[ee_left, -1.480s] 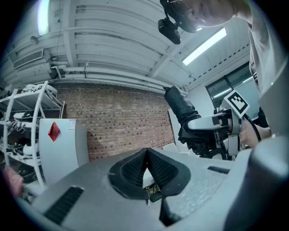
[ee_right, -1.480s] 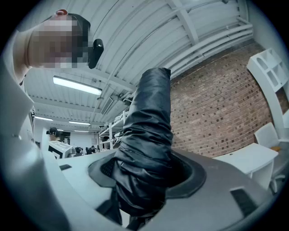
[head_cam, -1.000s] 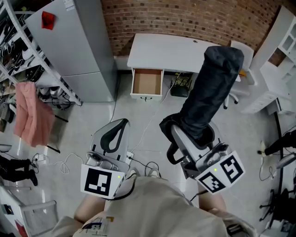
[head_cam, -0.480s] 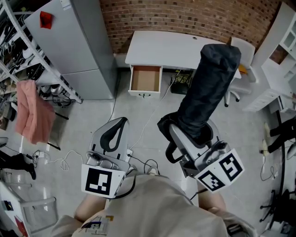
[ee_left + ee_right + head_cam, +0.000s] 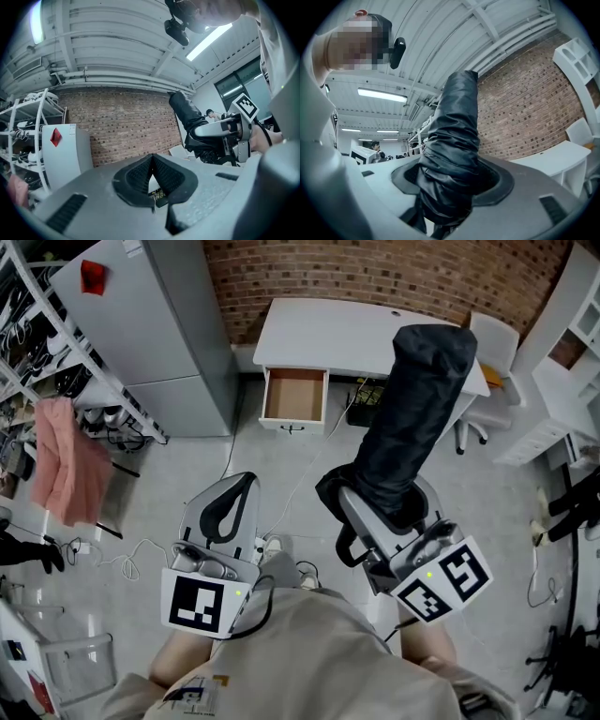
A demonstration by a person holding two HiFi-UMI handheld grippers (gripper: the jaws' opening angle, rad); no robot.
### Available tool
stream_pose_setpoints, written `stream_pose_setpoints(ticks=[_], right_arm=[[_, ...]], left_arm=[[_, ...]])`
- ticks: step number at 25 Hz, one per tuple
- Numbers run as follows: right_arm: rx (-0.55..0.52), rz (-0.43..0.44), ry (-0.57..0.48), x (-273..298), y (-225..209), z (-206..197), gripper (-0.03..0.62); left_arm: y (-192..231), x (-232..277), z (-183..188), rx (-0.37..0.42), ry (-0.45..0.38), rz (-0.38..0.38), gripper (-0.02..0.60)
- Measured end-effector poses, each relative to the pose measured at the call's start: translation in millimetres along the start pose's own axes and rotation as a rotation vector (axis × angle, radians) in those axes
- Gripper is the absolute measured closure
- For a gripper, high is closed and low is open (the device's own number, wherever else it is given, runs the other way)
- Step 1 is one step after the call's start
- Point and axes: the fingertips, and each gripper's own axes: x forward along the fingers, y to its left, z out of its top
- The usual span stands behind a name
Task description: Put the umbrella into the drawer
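The right hand-held gripper [image 5: 382, 514] clamps the umbrella [image 5: 417, 418], which points far. The open drawer [image 5: 295, 397] lies far-left, nearer the closed, empty left hand-held gripper [image 5: 228, 510].

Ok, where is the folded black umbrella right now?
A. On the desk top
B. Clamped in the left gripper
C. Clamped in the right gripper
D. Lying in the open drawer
C: the jaws of the right gripper press on the umbrella; the drawer stands open with nothing in it.
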Motion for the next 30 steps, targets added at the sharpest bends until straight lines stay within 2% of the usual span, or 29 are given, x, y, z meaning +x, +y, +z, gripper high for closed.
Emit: stream_pose_setpoints(ticks=[9, 17, 30], right_arm=[[-0.011, 0.026, -0.007, 17, -5, -2, 0.329], [-0.020, 0.062, 0.012, 50, -13, -5, 0.329], [-0.025, 0.048, 0.039, 135, -59, -24, 0.329]], left_arm=[[7, 8, -6, 0.011, -0.010, 0.016, 0.574], [33, 22, -12, 0.003, -0.017, 0.058, 0.572], [93, 93, -45, -0.013, -0.002, 0.045, 0.572]])
